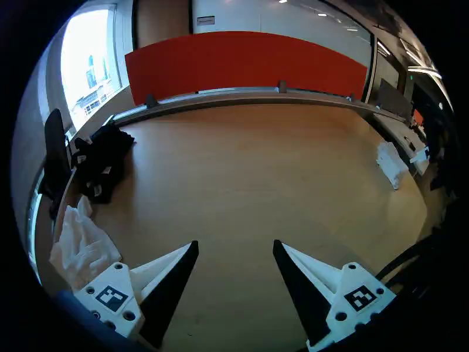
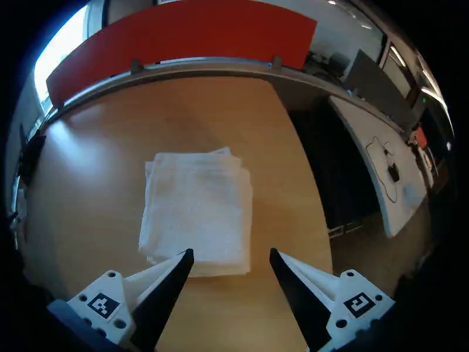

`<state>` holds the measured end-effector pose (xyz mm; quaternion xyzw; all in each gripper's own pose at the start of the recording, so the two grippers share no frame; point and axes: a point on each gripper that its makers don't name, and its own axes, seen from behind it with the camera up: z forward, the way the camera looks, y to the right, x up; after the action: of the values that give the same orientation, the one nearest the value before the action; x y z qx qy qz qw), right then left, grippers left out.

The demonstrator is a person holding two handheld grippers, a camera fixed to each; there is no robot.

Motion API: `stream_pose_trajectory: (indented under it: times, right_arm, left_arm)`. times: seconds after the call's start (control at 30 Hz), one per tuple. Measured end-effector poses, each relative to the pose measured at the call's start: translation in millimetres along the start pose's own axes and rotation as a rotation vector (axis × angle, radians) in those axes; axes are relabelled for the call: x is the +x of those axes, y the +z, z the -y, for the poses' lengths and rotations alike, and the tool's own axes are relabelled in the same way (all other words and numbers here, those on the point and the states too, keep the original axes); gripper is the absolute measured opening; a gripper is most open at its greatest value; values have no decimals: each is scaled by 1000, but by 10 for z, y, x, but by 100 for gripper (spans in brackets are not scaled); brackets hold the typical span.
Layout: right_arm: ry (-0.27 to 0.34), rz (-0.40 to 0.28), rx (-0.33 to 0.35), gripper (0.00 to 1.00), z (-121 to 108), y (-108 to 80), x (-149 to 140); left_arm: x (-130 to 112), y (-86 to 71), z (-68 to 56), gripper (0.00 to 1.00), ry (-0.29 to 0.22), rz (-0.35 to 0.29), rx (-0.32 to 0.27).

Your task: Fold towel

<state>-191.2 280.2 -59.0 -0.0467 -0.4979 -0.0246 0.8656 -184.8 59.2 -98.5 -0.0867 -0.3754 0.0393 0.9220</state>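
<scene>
The right claw (image 2: 230, 253) is held with fingers apart and empty, poised just over the near edge of the towel (image 2: 196, 205). The towel is seen folded into a neat rectangular stack, lying flat on the wooden surface (image 2: 88, 176). The folding is judged essentially done, so the open stance is probably meant for a final squaring. The left claw (image 1: 235, 243) is likewise spread and empty, held over bare wood well apart from the stack. A heap of crumpled white cloth (image 1: 79, 243) is noted at that view's left edge, possibly stock awaiting folding.
</scene>
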Motion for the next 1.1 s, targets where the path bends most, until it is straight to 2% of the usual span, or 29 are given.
stream_pose_trajectory:
  times: [0.4,0.83,1.1]
  right_arm:
    - [87,-226,-40,100,89,-205,398]
    - [101,-474,-106,100,186,-555,803]
    - [101,-565,-117,100,276,-671,957]
  left_arm:
    - [103,-17,-7,94,-7,-18,4]
    - [173,-10,-8,94,-6,-30,9]
    - [161,8,2,94,-18,-30,14]
